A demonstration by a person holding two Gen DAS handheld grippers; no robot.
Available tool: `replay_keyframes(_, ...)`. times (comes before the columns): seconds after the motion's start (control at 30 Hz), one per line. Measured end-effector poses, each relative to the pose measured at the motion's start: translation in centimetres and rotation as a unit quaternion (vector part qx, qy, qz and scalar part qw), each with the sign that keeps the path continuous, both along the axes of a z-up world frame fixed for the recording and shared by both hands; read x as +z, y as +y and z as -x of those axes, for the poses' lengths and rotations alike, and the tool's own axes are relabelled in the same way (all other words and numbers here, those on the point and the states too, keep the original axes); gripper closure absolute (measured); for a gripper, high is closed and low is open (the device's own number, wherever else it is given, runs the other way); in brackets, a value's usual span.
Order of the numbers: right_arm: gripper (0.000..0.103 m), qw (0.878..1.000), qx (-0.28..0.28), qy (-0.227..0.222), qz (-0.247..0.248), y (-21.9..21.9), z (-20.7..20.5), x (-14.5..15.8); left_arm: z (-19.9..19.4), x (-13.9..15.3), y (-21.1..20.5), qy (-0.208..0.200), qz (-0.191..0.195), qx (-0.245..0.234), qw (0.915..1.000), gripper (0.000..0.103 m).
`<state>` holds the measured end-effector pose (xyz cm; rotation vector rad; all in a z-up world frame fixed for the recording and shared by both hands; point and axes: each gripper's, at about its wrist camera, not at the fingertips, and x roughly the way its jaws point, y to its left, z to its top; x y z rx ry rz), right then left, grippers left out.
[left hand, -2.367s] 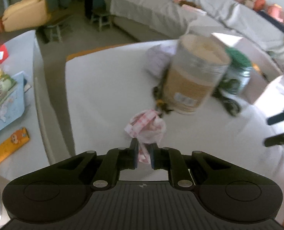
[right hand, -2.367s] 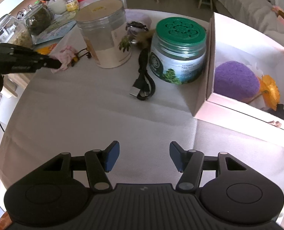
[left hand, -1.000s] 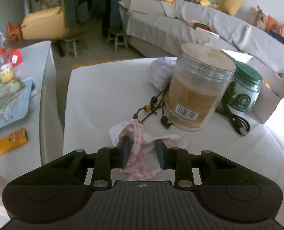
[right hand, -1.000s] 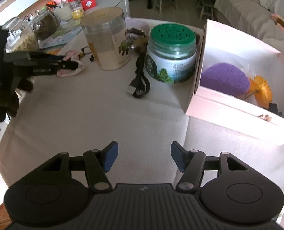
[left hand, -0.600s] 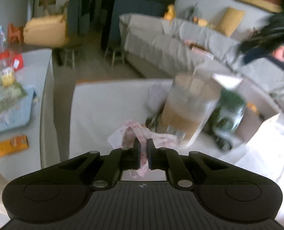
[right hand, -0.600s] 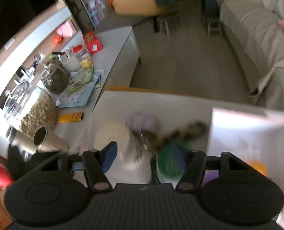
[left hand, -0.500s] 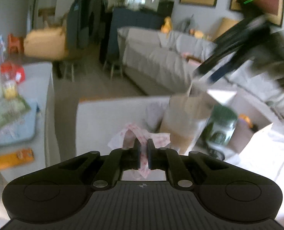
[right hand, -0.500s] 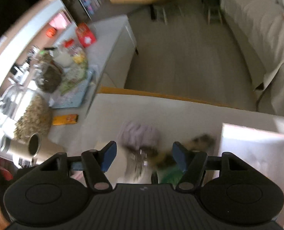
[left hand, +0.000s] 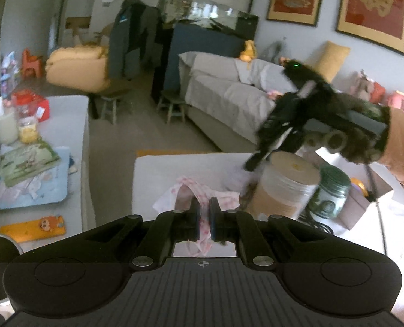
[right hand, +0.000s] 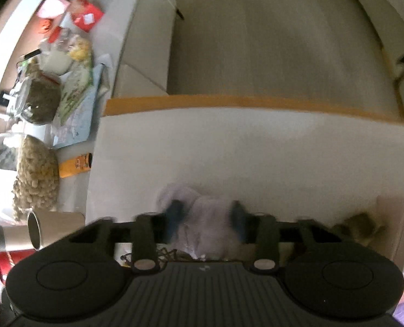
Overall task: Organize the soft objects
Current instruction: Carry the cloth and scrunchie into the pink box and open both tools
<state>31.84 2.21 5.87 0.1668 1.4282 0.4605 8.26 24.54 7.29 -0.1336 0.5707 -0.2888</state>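
The left gripper has its jaws clamped on a crumpled pink-and-white checked cloth, lifted clear of the white-covered table. The right gripper, jaws wide, straddles a pale lilac fluffy bundle lying on the table near its far edge; whether the pads touch it is lost in blur. In the left view, the tall clear plastic jar with a tan label stands at 2 o'clock from the cloth, the green-lidded glass jar beyond it at 3 o'clock, then the open white cardboard box. I judge the sorting as partly done: neither soft thing has reached the box yet. Beyond the table are a grey sofa at 12 o'clock and a cluttered white side counter at 9 o'clock.
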Motion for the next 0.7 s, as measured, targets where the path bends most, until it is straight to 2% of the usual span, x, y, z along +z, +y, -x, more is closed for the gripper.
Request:
replay_keyframes(0.2, 0.086, 0.995, 0.009, -0.088, -0.043, -2.0, 1.9, 6.3, -0.3, 2.0, 1.4, -0.022, 0.016, 0.038, 0.9989, 0.094)
replay_keyframes(0.37, 0.086, 0.987, 0.006, -0.148, -0.067, -4.2, 4.2, 12.8, -0.5, 6.1, 0.2, -0.051, 0.012, 0.024, 0.9983, 0.094)
replay_keyframes(0.43, 0.086, 0.980, -0.001, -0.187, -0.071, -6.6, 5.9, 16.2, -0.7, 8.3, -1.4, -0.069, 0.011, 0.004, 0.9976, 0.094)
replay_keyframes(0.57, 0.086, 0.965, -0.031, -0.249, -0.071, -13.2, 9.6, 21.1, -1.8, 11.8, -6.5, -0.078, 0.039, -0.060, 0.9944, 0.094)
replay_keyframes(0.7, 0.086, 0.950, -0.066, -0.304, -0.036, -19.3, 13.0, 23.0, -4.0, 12.5, -15.3, -0.066, 0.047, -0.152, 0.9851, 0.094)
